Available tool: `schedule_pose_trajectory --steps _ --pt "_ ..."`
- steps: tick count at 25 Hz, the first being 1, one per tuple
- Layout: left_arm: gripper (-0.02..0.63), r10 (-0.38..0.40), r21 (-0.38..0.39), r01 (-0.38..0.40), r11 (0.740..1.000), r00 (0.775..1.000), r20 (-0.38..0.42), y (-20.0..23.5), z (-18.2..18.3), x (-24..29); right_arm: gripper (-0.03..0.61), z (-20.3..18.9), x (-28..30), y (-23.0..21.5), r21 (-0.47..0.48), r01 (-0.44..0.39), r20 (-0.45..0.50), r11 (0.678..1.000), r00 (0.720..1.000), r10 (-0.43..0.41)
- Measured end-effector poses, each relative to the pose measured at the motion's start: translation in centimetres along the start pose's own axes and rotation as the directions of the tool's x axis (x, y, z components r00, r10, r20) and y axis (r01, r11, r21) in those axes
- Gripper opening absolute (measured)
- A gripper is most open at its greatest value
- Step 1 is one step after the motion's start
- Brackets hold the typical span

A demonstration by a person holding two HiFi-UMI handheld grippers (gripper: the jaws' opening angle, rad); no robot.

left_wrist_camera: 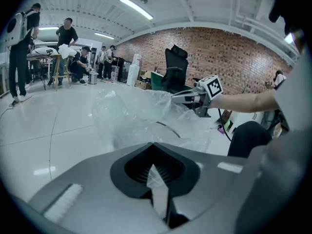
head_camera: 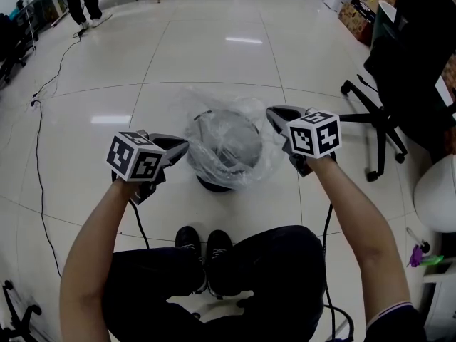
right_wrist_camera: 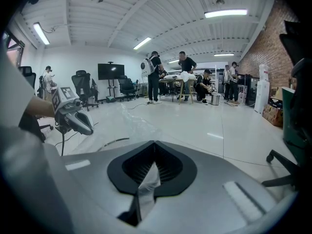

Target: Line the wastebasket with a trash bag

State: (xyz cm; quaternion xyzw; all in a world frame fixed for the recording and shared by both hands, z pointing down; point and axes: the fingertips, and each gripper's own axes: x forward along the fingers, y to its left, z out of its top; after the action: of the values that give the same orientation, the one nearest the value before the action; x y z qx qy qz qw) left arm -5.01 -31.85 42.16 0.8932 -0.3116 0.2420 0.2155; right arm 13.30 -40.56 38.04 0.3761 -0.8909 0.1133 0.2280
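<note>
A small dark round wastebasket [head_camera: 214,182] stands on the floor in front of my feet. A clear trash bag [head_camera: 229,142] is draped over it and billows above its rim. My left gripper [head_camera: 184,147] is at the bag's left side, shut on a fold of the film [left_wrist_camera: 157,180]. At the bag's right side my right gripper [head_camera: 273,112] is shut on another fold [right_wrist_camera: 146,185]. The bag [left_wrist_camera: 146,116] stretches between the two grippers. In the left gripper view the right gripper [left_wrist_camera: 187,97] shows beyond the bag. In the right gripper view the left gripper [right_wrist_camera: 80,122] shows at the left.
A black office chair [head_camera: 388,112] stands close on the right, next to a white rounded object [head_camera: 438,191]. A thin cable [head_camera: 39,155] runs over the glossy tiled floor on the left. My shoes [head_camera: 203,244] are just behind the basket. People [right_wrist_camera: 185,79] stand at a far table.
</note>
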Motion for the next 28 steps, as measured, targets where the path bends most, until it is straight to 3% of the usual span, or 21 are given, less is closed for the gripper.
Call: schedule_pose_trajectory --steps 9,19,28 --pt "0.011 -0.017 -0.012 0.017 1.0 1.0 -0.006 -0.7 -1.3 -0.7 0.002 -0.4 -0.4 0.7 0.005 0.011 -0.001 1.0 1.0 -0.011" --pt "0.011 0.015 -0.025 -0.015 1.0 1.0 -0.01 0.6 -2.1 -0.7 0.002 -1.2 1.2 0.3 0.013 0.016 -0.017 1.0 1.0 -0.015" --pt "0.011 0.024 -0.013 -0.025 1.0 0.998 -0.053 0.9 -3.1 0.8 0.002 -3.1 2.6 -0.7 0.046 0.02 -0.032 0.999 0.999 -0.018"
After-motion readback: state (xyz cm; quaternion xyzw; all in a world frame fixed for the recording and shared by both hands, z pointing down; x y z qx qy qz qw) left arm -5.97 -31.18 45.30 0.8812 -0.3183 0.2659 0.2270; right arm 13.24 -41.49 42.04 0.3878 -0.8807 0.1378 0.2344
